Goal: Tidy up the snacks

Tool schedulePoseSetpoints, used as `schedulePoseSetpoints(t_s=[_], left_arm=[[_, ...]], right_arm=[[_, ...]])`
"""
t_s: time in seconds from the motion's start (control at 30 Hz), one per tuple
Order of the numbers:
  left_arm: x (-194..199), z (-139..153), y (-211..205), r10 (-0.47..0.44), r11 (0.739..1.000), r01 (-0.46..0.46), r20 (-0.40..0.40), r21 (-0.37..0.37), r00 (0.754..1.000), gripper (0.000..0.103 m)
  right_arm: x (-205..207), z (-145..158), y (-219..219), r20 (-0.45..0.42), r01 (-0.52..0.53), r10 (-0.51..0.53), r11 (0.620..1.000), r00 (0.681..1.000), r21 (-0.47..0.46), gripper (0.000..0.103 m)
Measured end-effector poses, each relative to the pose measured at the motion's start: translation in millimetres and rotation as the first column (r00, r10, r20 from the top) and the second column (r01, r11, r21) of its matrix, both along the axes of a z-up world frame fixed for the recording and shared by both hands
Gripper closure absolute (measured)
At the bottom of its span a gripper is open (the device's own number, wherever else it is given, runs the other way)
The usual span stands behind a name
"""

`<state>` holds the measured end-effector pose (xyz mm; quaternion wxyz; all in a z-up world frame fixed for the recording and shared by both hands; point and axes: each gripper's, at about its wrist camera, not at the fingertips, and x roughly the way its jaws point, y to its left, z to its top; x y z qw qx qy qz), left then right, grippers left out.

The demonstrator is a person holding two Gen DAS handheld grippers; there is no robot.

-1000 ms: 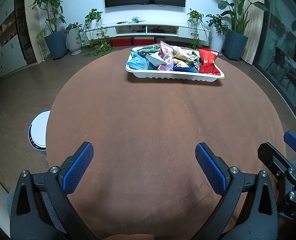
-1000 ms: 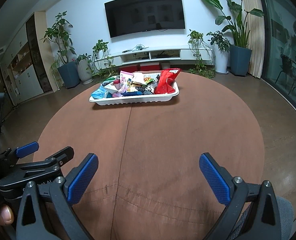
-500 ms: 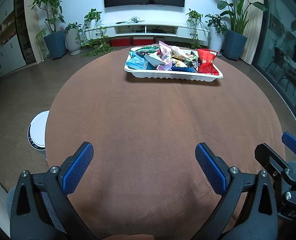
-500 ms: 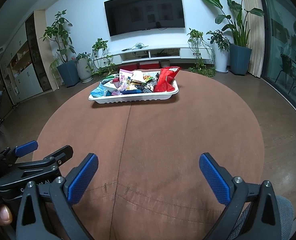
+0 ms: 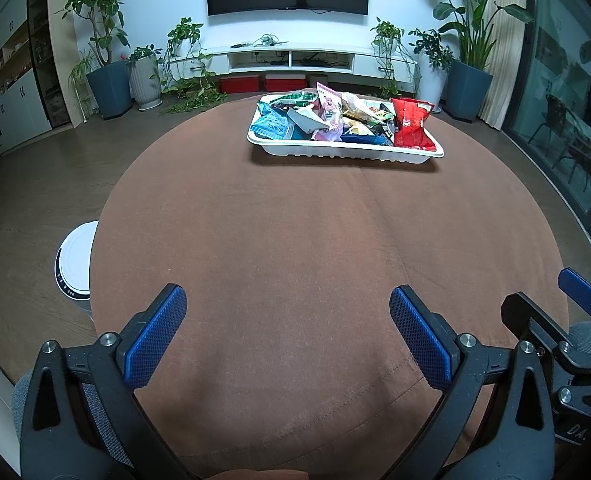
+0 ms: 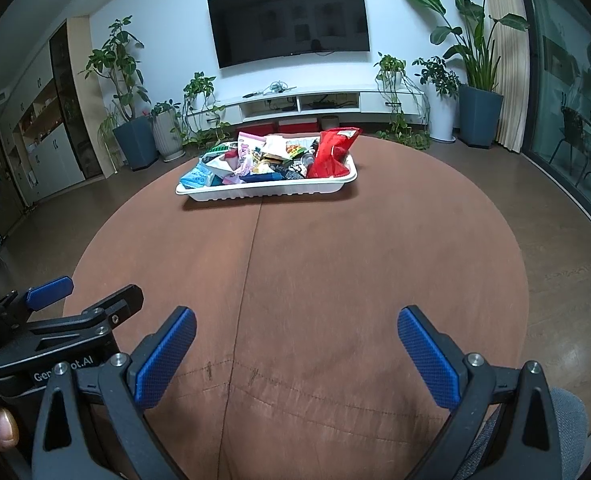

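A white tray (image 5: 345, 153) (image 6: 267, 193) stands on the far side of the round brown table (image 5: 315, 240) (image 6: 315, 264). It is piled with several snack packs, among them a tall red bag (image 5: 410, 125) (image 6: 332, 151) at its right end and a light blue pack (image 5: 272, 126) (image 6: 196, 176) at its left end. My left gripper (image 5: 288, 330) is open over the near table edge, with nothing between its blue pads. My right gripper (image 6: 296, 350) is open beside it, also holding nothing. Both are far from the tray.
A white round appliance (image 5: 75, 266) stands on the floor left of the table. Potted plants (image 5: 107, 60), a low TV console (image 5: 295, 60) and a wall TV (image 6: 289, 20) line the back wall. Glass doors (image 5: 567, 120) run along the right.
Both views have crept slightly; the tray sits a little lower and further left in the left wrist view. Both grippers stay open and empty.
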<state>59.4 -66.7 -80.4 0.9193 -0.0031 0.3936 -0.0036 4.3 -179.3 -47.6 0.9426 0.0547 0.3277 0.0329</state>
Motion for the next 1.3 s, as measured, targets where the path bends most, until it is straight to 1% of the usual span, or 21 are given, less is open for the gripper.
schedulePoseSetpoints(t_s=[0.8, 1.3], left_arm=[[-1, 0, -1, 0.002, 1.0, -0.002, -0.003, 0.001, 1.0, 0.0], [-3, 1, 2, 0.005, 1.0, -0.005, 0.01, -0.019, 1.0, 0.0]], right_arm=[[-1, 0, -1, -0.009, 0.0, 0.0, 1.0, 1.0, -0.001, 0.0], [-9, -10, -4, -0.022, 0.003, -0.003, 1.0, 1.0, 0.002, 0.0]])
